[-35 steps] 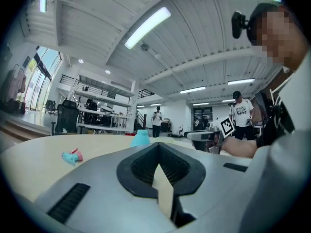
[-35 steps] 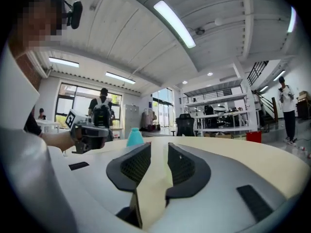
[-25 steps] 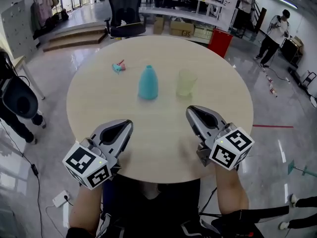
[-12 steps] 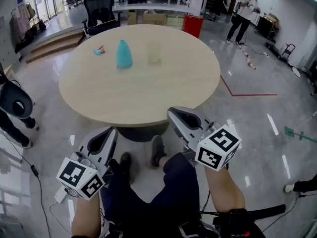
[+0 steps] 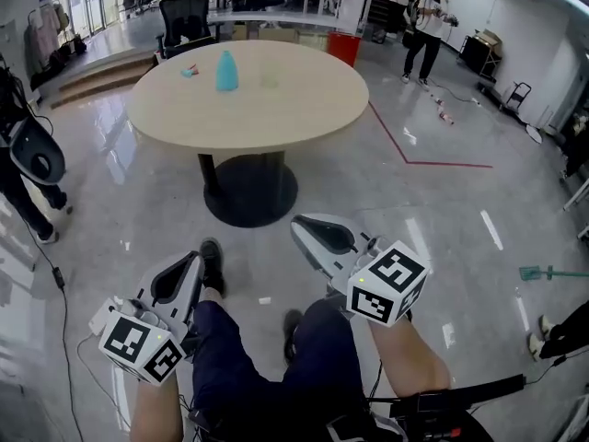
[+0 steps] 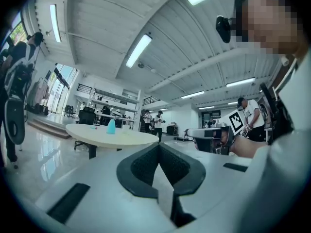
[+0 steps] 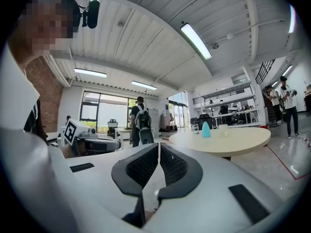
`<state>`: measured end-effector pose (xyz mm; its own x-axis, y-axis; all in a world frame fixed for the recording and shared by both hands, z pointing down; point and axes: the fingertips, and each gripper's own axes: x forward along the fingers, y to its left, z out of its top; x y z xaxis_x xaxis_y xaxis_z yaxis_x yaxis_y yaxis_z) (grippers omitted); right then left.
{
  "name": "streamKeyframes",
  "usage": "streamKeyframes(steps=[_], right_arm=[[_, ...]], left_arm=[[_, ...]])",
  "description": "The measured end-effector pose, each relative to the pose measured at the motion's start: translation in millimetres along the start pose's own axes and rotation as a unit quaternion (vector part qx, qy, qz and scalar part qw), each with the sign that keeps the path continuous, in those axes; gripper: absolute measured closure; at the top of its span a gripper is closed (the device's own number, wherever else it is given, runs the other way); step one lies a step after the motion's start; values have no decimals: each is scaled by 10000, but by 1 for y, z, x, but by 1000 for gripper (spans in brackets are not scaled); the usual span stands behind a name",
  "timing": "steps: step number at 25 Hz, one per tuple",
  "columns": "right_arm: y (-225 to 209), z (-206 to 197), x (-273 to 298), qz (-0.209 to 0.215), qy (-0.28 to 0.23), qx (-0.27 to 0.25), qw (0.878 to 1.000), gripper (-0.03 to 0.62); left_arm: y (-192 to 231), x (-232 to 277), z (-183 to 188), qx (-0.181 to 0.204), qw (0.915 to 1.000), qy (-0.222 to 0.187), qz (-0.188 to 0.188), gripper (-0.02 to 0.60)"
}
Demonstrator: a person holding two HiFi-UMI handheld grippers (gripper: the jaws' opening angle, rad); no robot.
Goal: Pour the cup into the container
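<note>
The round beige table (image 5: 304,109) stands well away from me, across the shiny floor. On it are a light blue bottle-shaped container (image 5: 226,70) and, just right of it, a pale translucent cup (image 5: 269,79). Both grippers hang low over my legs, far from the table. My left gripper (image 5: 189,263) is shut with nothing in it; its pads meet in the left gripper view (image 6: 159,145). My right gripper (image 5: 299,225) is also shut and empty (image 7: 159,146). In the right gripper view the container (image 7: 206,129) and the cup (image 7: 223,128) show small on the distant table.
A small pink and teal object (image 5: 189,70) lies on the table's far left. A black office chair (image 5: 189,17) and a red bin (image 5: 342,48) stand behind the table. People stand at the back right (image 5: 428,21) and at the left edge (image 5: 28,164). Red tape (image 5: 405,150) marks the floor.
The table has drawn far away from me, from right under the grippers to across the floor. Both grippers now hang over my legs, still shut.
</note>
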<state>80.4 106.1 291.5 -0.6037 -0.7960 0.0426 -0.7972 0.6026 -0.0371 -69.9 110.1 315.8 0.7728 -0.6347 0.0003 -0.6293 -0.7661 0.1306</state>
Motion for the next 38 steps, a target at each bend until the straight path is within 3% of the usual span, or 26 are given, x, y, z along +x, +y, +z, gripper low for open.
streamKeyframes(steps=[7, 17, 21, 27, 31, 38], right_arm=[[78, 0, -95, -24, -14, 78, 10000, 576], [147, 2, -204, -91, -288, 88, 9995, 576], [151, 5, -213, -215, -314, 148, 9992, 576], [150, 7, -192, -52, -333, 114, 9994, 576], [141, -5, -191, -158, -251, 278, 9992, 576], [122, 12, -189, -358, -385, 168, 9985, 585]], left_arm=[[-91, -74, 1, -40, 10000, -6, -74, 581], [-203, -138, -18, -197, 9992, 77, -351, 581], [-209, -145, -11, -209, 9991, 18, -362, 581], [-205, -142, -8, -37, 9996, 56, -289, 581], [-203, -133, -19, -156, 9991, 168, -365, 581], [-180, -115, -5, -89, 9997, -13, -224, 581]])
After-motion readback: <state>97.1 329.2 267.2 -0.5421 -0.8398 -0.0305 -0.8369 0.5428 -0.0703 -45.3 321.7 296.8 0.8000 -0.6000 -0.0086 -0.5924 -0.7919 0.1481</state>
